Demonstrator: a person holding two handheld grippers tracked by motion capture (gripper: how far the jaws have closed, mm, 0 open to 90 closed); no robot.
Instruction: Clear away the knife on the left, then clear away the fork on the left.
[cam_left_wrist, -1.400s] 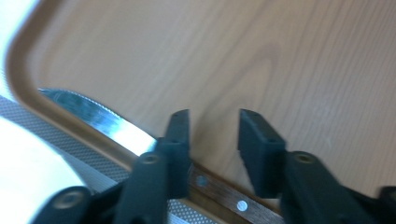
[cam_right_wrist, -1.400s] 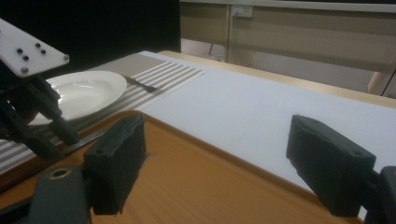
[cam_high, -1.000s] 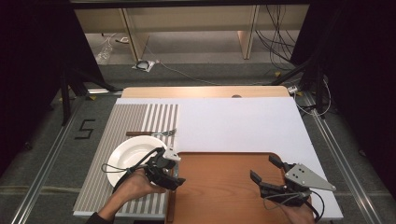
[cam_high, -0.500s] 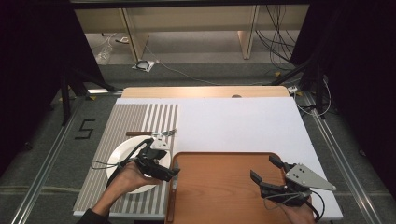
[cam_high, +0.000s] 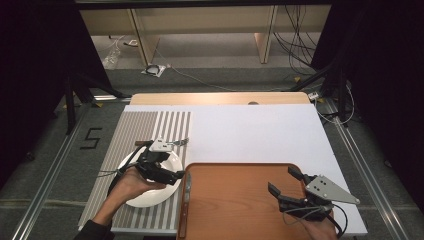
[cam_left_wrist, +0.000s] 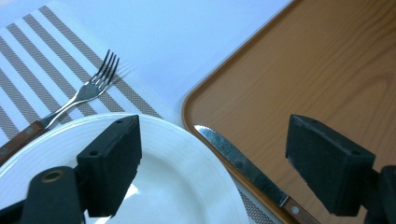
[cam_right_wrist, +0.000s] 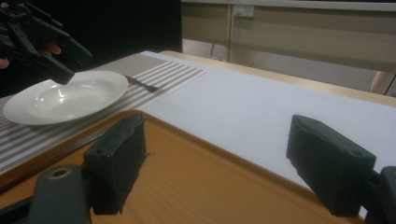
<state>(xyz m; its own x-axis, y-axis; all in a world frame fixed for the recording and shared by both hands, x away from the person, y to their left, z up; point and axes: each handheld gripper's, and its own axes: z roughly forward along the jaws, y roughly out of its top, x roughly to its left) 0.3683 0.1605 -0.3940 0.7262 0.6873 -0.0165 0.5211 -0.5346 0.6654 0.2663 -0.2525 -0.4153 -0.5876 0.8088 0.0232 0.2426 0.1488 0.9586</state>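
The knife (cam_high: 184, 201) lies on the left edge of the tray (cam_high: 240, 172), just beside the plate (cam_high: 150, 192); its long axis runs toward and away from me, blade tip far, wooden handle near. In the left gripper view the knife (cam_left_wrist: 247, 170) sits ahead of and between the jaws, slanting down to the right, with nothing between them. My left hand-held gripper (cam_high: 172, 176) hovers over the plate's right side, and its jaws have just been opening and now stand spread wide, holding nothing. That hand is much the nearer; I judge a short move right would reach the knife. The plate rim and the tray lip crowd the blade on either side. The fork (cam_high: 170, 143) lies beyond the plate on the striped mat (cam_high: 150, 125). My right hand-held gripper (cam_high: 285, 187) waits over the tray's near right, spread and empty, well apart from the knife.
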